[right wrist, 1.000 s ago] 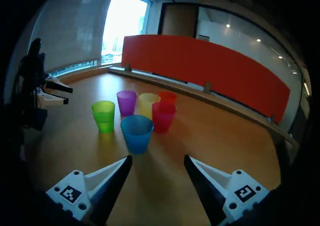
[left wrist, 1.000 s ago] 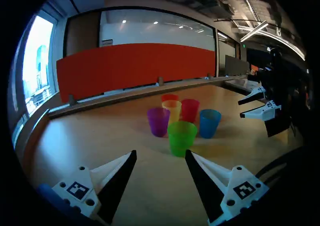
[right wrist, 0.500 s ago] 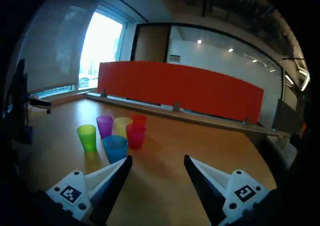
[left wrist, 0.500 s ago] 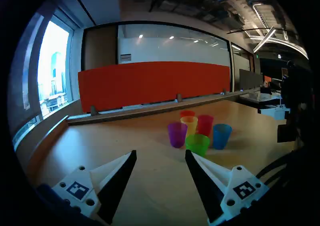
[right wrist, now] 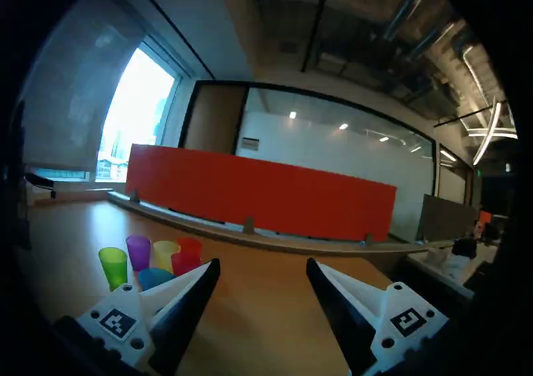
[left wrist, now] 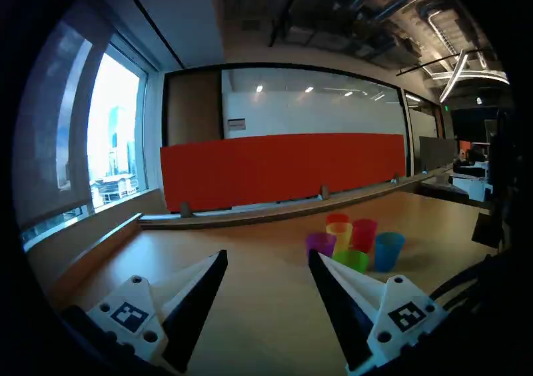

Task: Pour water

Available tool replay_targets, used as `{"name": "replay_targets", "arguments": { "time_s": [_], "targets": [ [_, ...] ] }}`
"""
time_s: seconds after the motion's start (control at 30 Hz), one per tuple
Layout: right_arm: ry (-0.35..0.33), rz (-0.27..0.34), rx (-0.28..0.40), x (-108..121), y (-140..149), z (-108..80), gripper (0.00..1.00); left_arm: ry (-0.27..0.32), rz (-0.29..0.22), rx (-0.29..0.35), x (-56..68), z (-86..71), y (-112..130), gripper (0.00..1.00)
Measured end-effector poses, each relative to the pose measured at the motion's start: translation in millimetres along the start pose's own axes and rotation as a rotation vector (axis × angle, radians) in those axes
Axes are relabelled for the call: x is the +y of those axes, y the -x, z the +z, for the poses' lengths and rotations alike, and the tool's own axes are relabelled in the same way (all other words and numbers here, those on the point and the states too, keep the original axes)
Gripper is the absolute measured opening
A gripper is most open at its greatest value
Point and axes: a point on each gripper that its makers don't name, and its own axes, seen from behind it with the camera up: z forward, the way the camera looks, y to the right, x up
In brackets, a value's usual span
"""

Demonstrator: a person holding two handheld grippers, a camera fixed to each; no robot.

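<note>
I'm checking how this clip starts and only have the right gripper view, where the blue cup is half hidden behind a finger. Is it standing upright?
Observer: Yes. In the left gripper view the blue cup shows whole and upright on the table, at the right end of the cluster beside the crimson cup.
Reviewer: Is the left gripper holding anything?
Observer: No. The left gripper is open, with bare table between its fingers. The green cup stands beyond it, partly hidden by one finger.
</note>
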Motion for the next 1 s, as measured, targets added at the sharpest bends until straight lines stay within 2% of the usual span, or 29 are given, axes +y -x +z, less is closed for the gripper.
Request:
{"name": "replay_targets", "arguments": {
  "time_s": [0.17,0.47,1.0],
  "targets": [
    [0.036,0.032,0.026,2.5,-3.1,3.6,1.00,-0.036,-0.016,0.043,-8.6,-5.2,-7.9,0.90],
    [0.057,0.155,0.078,7.2,-13.1,11.8,1.00,-0.075,-0.051,0.071,-22.7,-7.5,-7.6,0.90],
    [0.058,0.171,0.050,-5.0,5.6,10.4,1.00,-0.104,-0.041,0.167,-28.5,-1.2,-37.4,0.90]
  ]
}}
